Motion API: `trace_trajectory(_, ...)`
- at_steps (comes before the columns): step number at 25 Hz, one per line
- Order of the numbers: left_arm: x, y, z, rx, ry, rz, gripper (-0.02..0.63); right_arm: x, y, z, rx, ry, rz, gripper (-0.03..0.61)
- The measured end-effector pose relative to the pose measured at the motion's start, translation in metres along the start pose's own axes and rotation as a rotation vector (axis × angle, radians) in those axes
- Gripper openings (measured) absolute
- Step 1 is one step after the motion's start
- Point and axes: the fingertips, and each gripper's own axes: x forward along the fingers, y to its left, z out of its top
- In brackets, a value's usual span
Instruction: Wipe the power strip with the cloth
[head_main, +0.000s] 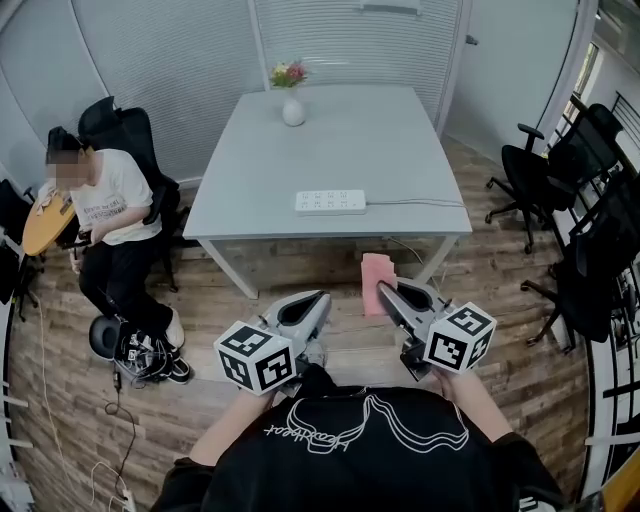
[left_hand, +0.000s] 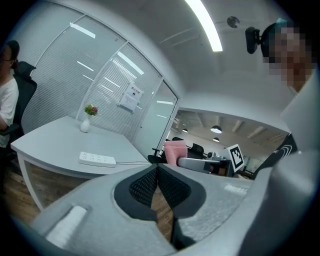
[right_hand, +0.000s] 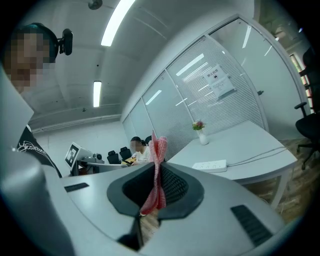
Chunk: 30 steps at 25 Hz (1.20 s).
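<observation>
The right gripper (head_main: 386, 293) sits low and right of centre in the head view. Its fingers (right_hand: 176, 187) are clamped on the pink cloth (right_hand: 156, 172). The fabric is pinched along a folded edge and stands up past the tips, which leaves a free flap in front to drag over a surface. The left gripper (head_main: 317, 301), just beside it at lower centre, has its fingers pressed together with nothing between them. It looks held in reserve, probably to steady the target once wiping starts.

Both grippers are close to the person's body, over the wooden floor (head_main: 210, 310). They are well apart from the desk (head_main: 330, 140) that fills the upper middle of the head view. The power strip (head_main: 330, 202) lies flat near the desk's front edge, face up, with its cable (head_main: 415, 203) trailing off to the right. That near-edge placement should keep it easy to reach from this side. A vase of flowers (head_main: 292, 100) stands toward the far edge, clear of the work, and a seated person (head_main: 105, 205) is at the left of the frame, away from the desk.

By the look of it, wiping has not begun. The cloth is in hand, and the approach to the strip is the step ahead.
</observation>
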Motion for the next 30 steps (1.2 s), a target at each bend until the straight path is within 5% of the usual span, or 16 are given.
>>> trace_trajectory(17, 0.102, 0.233, 0.068, -0.116, 0.142, 0.005, 0.014, 0.218, -0.132, 0.032, 0.169, 0.105, -0.101, 0.031)
trace_trajectory(30, 0.142, 0.373, 0.048, -0.188, 0.255, 0.007, 0.014, 0.336, -0.200, 0.004, 0.286, 0.184, -0.210, 0.032)
